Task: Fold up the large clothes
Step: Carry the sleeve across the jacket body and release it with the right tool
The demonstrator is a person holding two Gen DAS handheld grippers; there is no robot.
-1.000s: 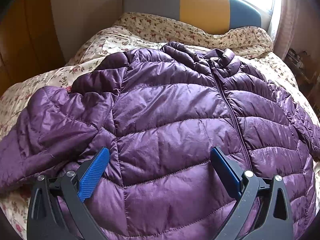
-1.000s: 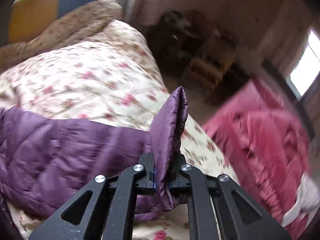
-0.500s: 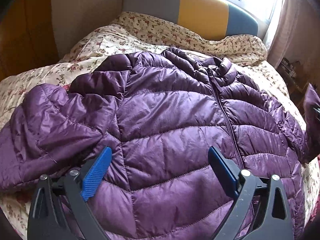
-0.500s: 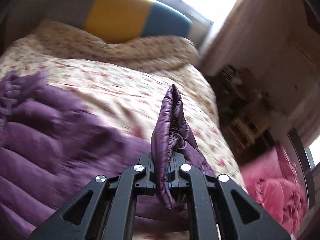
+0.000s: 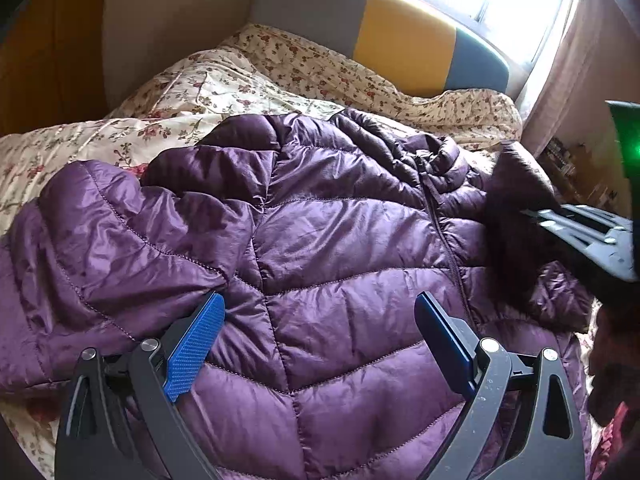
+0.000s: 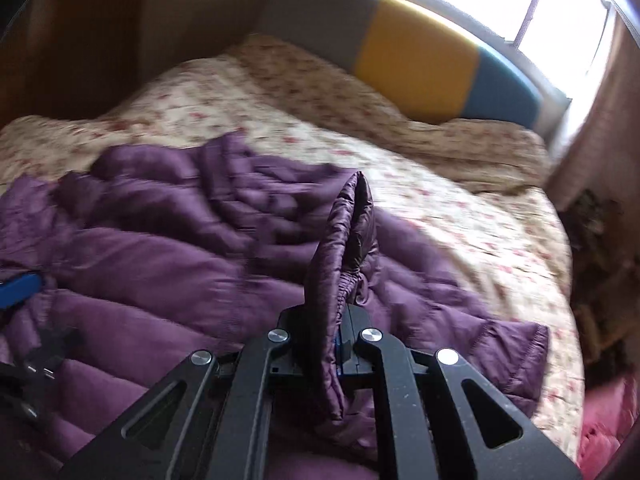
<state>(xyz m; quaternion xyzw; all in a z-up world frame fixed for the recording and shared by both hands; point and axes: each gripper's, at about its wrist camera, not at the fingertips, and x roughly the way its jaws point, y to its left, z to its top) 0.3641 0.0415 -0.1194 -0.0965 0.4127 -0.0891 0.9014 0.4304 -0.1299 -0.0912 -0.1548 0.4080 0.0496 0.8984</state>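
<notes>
The purple puffer jacket point(image 5: 320, 264) lies front up on the floral bedspread point(image 5: 224, 92), collar toward the headboard point(image 5: 400, 40), hem toward the foot edge of the bed. Its long axis follows the zip point(image 5: 444, 240), running from the foot edge to the headboard.

The right gripper point(image 6: 340, 344) is clamped tight on the cuff of the right sleeve point(image 6: 340, 256). The cuff stands up between the jaws, lifted clear of the bedspread. In the left wrist view this sleeve point(image 5: 516, 216) hangs over the jacket's right flank, just beside the zip, with the right gripper point(image 5: 532, 216) coming in from the bed's right edge.

The left gripper point(image 5: 320, 336) has its jaws wide and empty, poised over the lower chest near the hem. The left sleeve point(image 5: 104, 264) lies bunched toward the bed's left edge.

Judgement: the step in hand is folding the right sleeve across the body. The move turns on the sleeve crossing at right angles to the zip line, toward the left edge. The right hand holds the sleeve and is the one placed to lay it. The left is nearer the untouched left sleeve.

Risk: the slick padded fabric may spring back once released.
</notes>
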